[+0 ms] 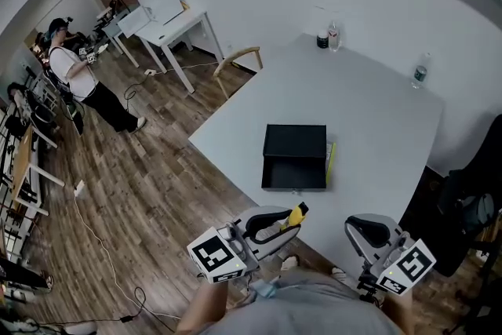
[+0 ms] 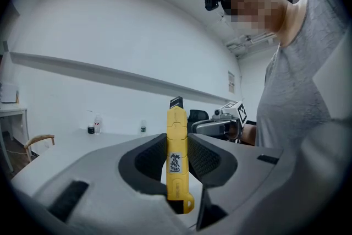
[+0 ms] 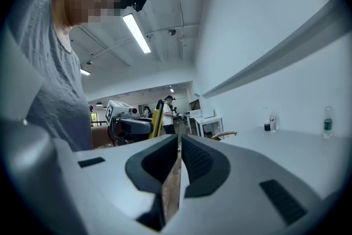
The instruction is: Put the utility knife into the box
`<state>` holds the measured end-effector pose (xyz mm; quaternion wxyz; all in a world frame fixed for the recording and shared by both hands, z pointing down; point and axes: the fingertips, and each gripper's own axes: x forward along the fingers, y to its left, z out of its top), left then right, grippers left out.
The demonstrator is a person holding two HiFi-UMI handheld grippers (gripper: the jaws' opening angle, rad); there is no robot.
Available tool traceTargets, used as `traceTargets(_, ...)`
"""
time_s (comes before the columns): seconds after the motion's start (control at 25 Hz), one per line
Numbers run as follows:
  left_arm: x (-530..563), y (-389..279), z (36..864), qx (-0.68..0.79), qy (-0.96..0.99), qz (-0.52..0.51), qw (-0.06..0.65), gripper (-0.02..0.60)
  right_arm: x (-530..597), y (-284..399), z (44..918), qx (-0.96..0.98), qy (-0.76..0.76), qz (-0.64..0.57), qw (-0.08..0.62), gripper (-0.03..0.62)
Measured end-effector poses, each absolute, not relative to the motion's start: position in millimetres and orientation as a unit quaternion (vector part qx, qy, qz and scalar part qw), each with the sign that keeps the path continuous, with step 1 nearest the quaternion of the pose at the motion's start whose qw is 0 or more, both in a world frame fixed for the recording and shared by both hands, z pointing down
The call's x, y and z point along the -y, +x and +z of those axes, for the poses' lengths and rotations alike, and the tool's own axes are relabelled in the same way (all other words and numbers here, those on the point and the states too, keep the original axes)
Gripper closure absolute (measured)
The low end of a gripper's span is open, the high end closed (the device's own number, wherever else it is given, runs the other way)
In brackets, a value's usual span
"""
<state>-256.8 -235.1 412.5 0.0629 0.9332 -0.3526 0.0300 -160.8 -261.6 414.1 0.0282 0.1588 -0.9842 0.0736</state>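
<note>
The utility knife point(image 2: 177, 159) is up in the left gripper point(image 1: 287, 217), clamped between the two dark pads, and the jaws stand only as far apart as the yellow handle is thick. In the left gripper view the knife stands upright between them, its black tip pointing away past the fingertips, a small printed label halfway down the body, and its butt end down by the gripper's throat. From the head view, the yellow end pokes out of the jaws toward the far right, hovering at the near edge of the white table point(image 1: 376, 118). The box point(image 1: 267, 169), black and open, sits out in the middle of the table, well apart from the knife and farther away, its lid part on the far side and its empty tray on the near side. A thin yellow strip point(image 1: 331, 161) lies just against the box's right edge. Over on the right, the right gripper point(image 1: 354, 227) hangs by the near edge too, and its own view shows the jaws drawn together with only a sliver of a gap and nothing between them. At the far edge of the table stand a clear bottle point(image 1: 333, 35) and a small dark jar point(image 1: 321, 41) side by side, and another bottle point(image 1: 420, 73) stands off to the right. A wooden chair point(image 1: 237, 59) is tucked at the table's far left corner, and a person point(image 1: 78, 74) stands on the wood floor far to the left.
</note>
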Motion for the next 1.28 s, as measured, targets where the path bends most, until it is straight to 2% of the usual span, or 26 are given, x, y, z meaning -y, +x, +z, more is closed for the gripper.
traceTargets(1.28, 291, -301, 463, 0.319, 0.941, 0.076, 0.077, 0.457, 263, -165, 409, 0.969, 0.239, 0.056, 0.028, 0.560)
